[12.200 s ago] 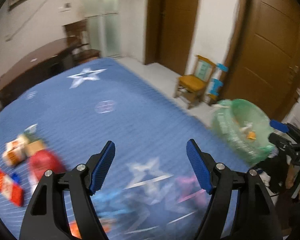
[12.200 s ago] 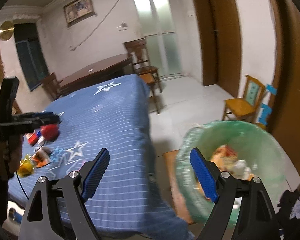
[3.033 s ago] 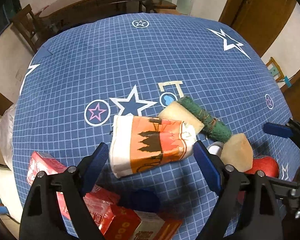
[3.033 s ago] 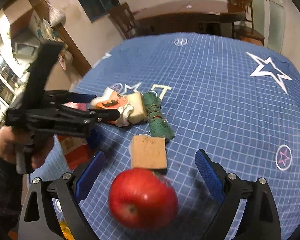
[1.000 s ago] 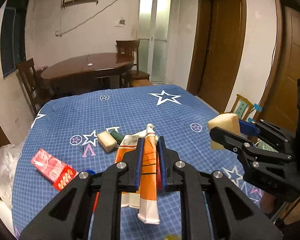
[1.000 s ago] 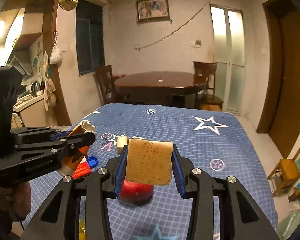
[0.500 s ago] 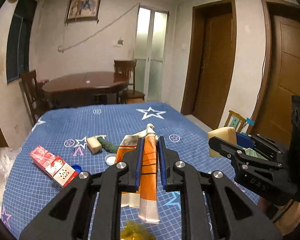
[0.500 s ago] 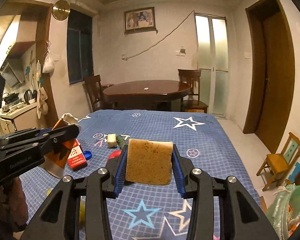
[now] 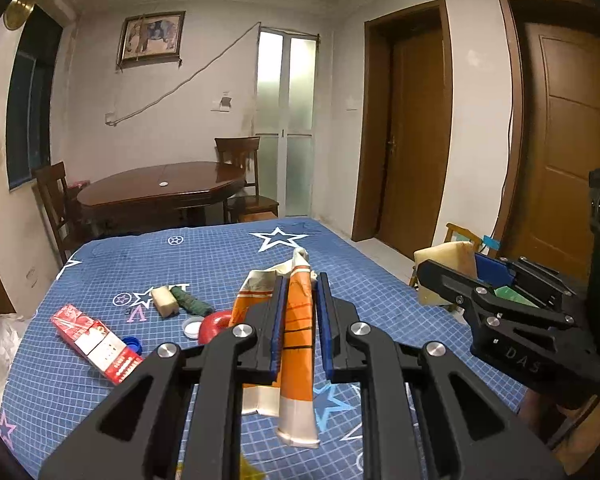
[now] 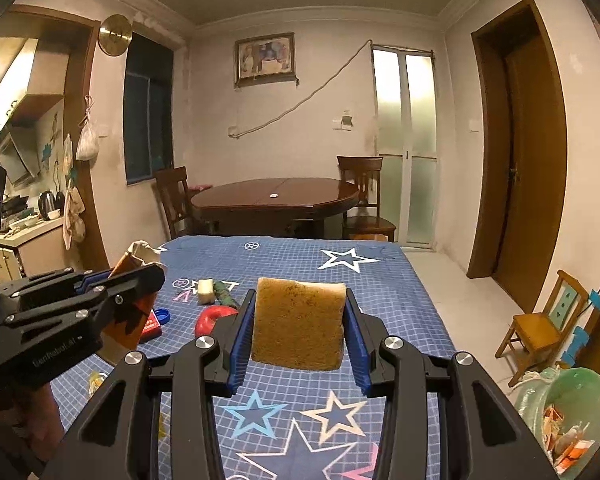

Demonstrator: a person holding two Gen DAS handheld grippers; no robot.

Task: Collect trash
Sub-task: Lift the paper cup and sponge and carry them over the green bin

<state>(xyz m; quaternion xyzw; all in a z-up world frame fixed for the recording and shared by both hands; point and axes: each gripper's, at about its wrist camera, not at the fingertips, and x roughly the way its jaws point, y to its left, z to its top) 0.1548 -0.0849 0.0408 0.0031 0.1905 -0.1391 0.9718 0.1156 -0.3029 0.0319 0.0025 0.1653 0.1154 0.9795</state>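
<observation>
We held both claws level above the blue star-patterned table (image 9: 228, 248). Our left claw (image 9: 299, 280) was pinched tight on a flattened orange-and-white carton (image 9: 296, 344), which stood on edge between the pads and hung down past them. Our right claw (image 10: 299, 296) gripped a tan sponge (image 10: 299, 322) upright between its blue pads, clear of the cloth. From the left wrist view, the right claw (image 9: 448, 268) showed at the far right with the pale sponge (image 9: 444, 260) in it; from the right wrist view, the left claw (image 10: 148, 270) reached in from the left with the carton (image 10: 134, 256).

Left on the table lay a red box (image 9: 96, 342), a blue cap (image 9: 132, 345) beside it, a white lid (image 9: 192, 325), a red apple (image 9: 214, 326), a cream block (image 9: 164, 300) and a green roll (image 9: 190, 302) just beside that. A green bin (image 10: 576, 412) with scraps inside stood on the floor at lower right, near a small yellow chair (image 10: 540, 328).
</observation>
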